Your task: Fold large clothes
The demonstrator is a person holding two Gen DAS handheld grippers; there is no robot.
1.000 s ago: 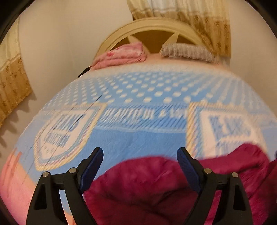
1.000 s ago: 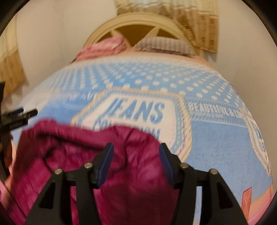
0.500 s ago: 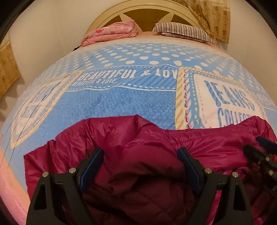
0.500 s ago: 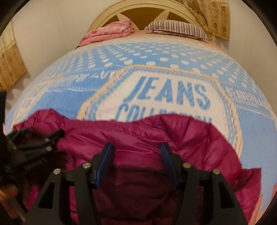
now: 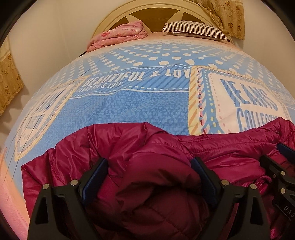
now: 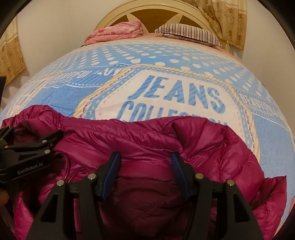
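A magenta quilted puffer jacket (image 5: 140,147) lies bunched at the near end of the bed; it also shows in the right wrist view (image 6: 147,136). My left gripper (image 5: 149,166) is open, its fingers straddling a raised fold of the jacket. My right gripper (image 6: 145,162) is open, its fingers apart over the jacket's padded bulk. The right gripper shows at the right edge of the left wrist view (image 5: 280,166). The left gripper shows at the left of the right wrist view (image 6: 27,147).
The bed has a blue printed cover (image 5: 129,103) with "JEANS COLLECTION" lettering (image 6: 175,96). A folded pink blanket (image 5: 118,37) and a striped pillow (image 5: 195,29) lie by the cream headboard (image 6: 147,11). Gold curtains (image 6: 226,20) hang at the right, and walls flank the bed.
Both grippers moved down and forward over the bed with the jacket, which has spread out onto the cover. The view has settled and sharpened.
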